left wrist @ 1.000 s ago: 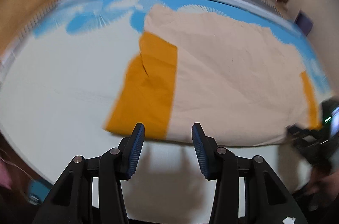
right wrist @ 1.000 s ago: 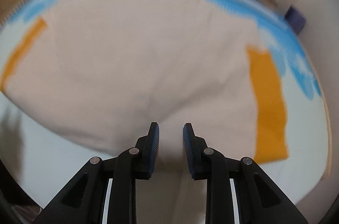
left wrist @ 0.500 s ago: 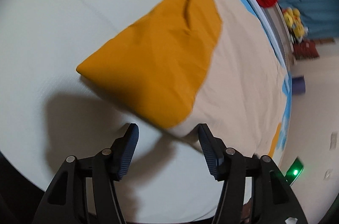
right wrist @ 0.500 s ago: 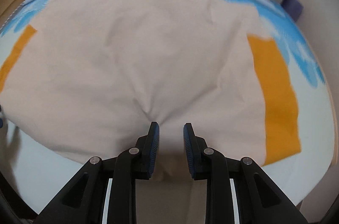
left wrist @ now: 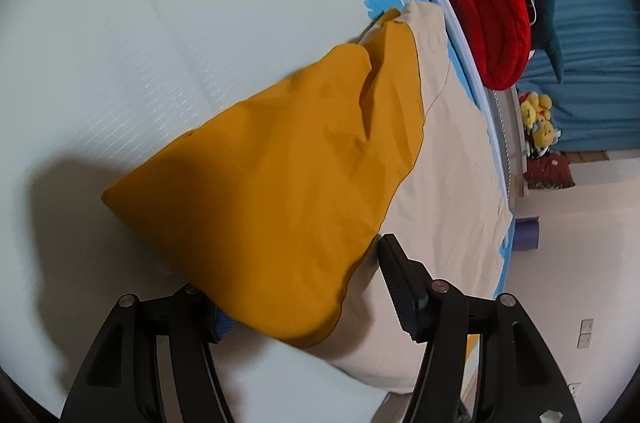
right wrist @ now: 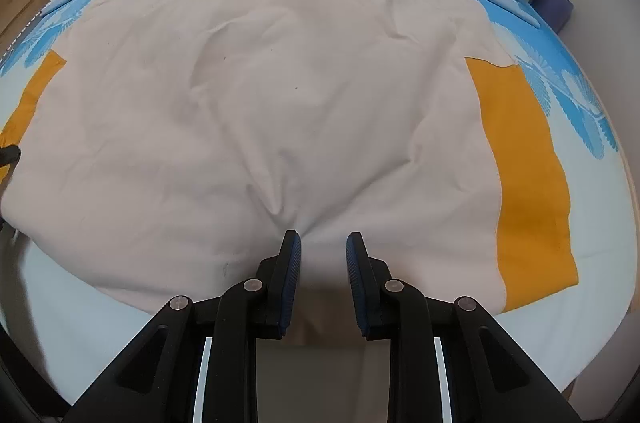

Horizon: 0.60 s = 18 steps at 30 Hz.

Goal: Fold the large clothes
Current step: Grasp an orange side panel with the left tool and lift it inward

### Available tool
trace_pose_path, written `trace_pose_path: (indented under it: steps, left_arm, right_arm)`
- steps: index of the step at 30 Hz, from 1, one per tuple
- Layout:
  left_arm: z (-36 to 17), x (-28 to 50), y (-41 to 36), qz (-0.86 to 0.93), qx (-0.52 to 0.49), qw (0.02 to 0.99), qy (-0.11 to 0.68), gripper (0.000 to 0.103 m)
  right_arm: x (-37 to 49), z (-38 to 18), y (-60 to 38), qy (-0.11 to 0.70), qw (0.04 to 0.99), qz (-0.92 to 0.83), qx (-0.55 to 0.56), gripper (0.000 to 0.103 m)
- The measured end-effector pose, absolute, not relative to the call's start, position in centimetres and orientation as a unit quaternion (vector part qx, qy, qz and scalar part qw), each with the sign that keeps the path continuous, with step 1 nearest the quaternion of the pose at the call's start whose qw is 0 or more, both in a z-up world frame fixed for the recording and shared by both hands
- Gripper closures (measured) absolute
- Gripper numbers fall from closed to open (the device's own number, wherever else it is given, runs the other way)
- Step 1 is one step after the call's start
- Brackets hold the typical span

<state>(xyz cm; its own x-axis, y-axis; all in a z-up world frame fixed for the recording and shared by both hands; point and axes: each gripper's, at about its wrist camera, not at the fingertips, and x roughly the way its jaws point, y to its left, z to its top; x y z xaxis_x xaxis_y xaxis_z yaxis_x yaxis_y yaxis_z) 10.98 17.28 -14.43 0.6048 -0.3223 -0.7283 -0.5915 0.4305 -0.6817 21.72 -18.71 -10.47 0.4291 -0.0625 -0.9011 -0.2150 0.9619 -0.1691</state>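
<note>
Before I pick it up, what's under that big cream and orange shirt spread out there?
The shirt lies flat on a pale bed sheet with blue leaf prints, which shows all around it. Whatever sits beneath the shirt's middle is covered and cannot be seen.
</note>
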Motion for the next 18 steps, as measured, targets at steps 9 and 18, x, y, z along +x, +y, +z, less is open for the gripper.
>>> trace_pose_path:
  steps: [9, 18]
  left_arm:
    - [-14.7, 13.1, 17.1, 0.089, -0.543, 0.714, 0.433, 0.069]
    - [-9.1, 13.2, 16.7, 0.043, -0.491, 0.764, 0.416, 0.091]
  right_arm:
    - [21.0, -10.2, -18.2, 0.527, 0.838, 0.035, -0.138, 0.077]
    - [20.5, -7.1, -16.7, 0.486, 0.864, 0.007, -0.132, 0.077]
